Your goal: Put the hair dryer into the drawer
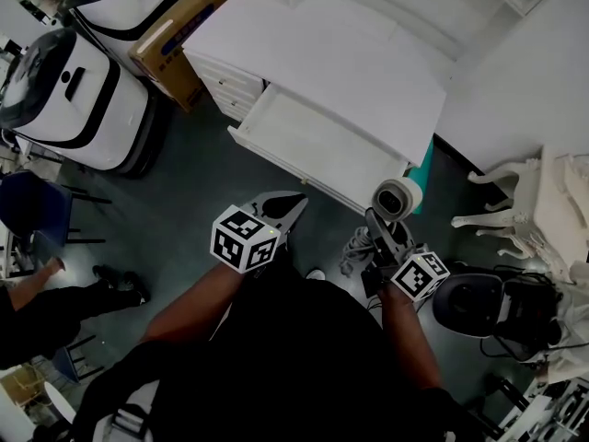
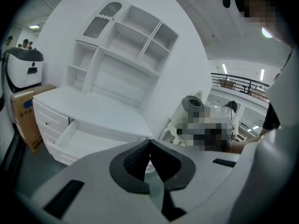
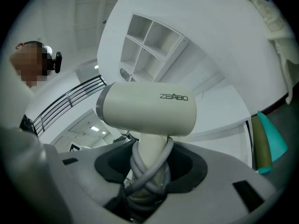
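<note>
My right gripper [image 1: 380, 231] is shut on the handle of a cream hair dryer [image 1: 398, 198], held upright beside the desk's right front corner. In the right gripper view the hair dryer [image 3: 147, 108] fills the middle, its grey cord [image 3: 148, 164] wound round the handle between the jaws of that gripper [image 3: 147, 174]. The white desk's drawer [image 1: 304, 141] stands pulled out and holds nothing I can see. My left gripper [image 1: 293, 205] hangs shut and holds nothing, just in front of the drawer. In the left gripper view its jaws [image 2: 149, 148] meet, with the drawer [image 2: 88, 141] below left.
Two white-and-black machines [image 1: 83, 99] and a cardboard box [image 1: 179, 40] stand left of the desk [image 1: 322, 53]. A white carved chair [image 1: 515, 191], a teal object [image 1: 423, 168] and a black device [image 1: 474, 302] are at the right. Another person's legs [image 1: 55, 293] are at the lower left.
</note>
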The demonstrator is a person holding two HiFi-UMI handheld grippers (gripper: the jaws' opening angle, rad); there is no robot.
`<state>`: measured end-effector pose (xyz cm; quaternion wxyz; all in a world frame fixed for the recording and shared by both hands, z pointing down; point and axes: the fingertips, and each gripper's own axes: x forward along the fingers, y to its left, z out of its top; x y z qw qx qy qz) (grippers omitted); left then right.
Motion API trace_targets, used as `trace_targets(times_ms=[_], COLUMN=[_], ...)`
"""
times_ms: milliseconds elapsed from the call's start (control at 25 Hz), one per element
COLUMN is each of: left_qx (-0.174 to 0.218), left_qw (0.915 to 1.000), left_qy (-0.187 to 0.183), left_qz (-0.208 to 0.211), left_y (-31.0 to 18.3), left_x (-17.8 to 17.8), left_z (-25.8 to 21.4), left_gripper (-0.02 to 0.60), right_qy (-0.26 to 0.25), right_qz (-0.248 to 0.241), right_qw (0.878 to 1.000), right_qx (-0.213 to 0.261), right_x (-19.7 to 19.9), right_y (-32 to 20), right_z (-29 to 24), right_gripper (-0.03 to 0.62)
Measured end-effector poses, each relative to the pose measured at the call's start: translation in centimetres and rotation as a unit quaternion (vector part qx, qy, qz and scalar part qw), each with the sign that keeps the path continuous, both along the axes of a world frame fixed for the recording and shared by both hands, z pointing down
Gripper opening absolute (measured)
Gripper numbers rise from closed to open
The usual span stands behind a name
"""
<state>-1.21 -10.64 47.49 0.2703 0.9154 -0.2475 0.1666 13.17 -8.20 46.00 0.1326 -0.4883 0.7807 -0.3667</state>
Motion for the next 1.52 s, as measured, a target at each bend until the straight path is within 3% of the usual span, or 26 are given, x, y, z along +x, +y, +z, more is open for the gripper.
trace_targets(times_ms=[240, 600, 1160, 1400, 1520], left_qx=[-0.030, -0.029, -0.044, -0.054, -0.054], left_qw=[0.9991, 0.9983, 0.9961, 0.9954, 0.9959], left_qy=[-0.018, -0.022, -0.032, -0.040, -0.039], left_qz=[0.022, 0.045, 0.070, 0.068, 0.060], left_y=[-2.4, -6.9, -11.7, -12.4, -12.6], left_x=[-0.9, -2.7, -5.3, -5.3, -5.3], left_z=[1.5, 1.9, 3.6, 4.2, 4.5], left_gripper=[0.005, 0.005, 0.005, 0.005, 0.005], right_qy=[0.022, 0.033, 0.088, 0.181, 0.202], right_qz=[0.001, 0.030, 0.056, 0.018, 0.001], right_qw=[1.000, 0.998, 0.992, 0.980, 0.975], right_qx=[-0.005, -0.035, -0.074, -0.082, -0.092], right_x=[-1.1, -1.9, -2.5, -1.8, -1.3], right_y=[-2.5, -5.8, -11.1, -13.4, -14.1], right_z=[0.3, 2.2, 6.7, 8.9, 10.6], right_gripper=[0.210, 0.210, 0.210, 0.210, 0.210])
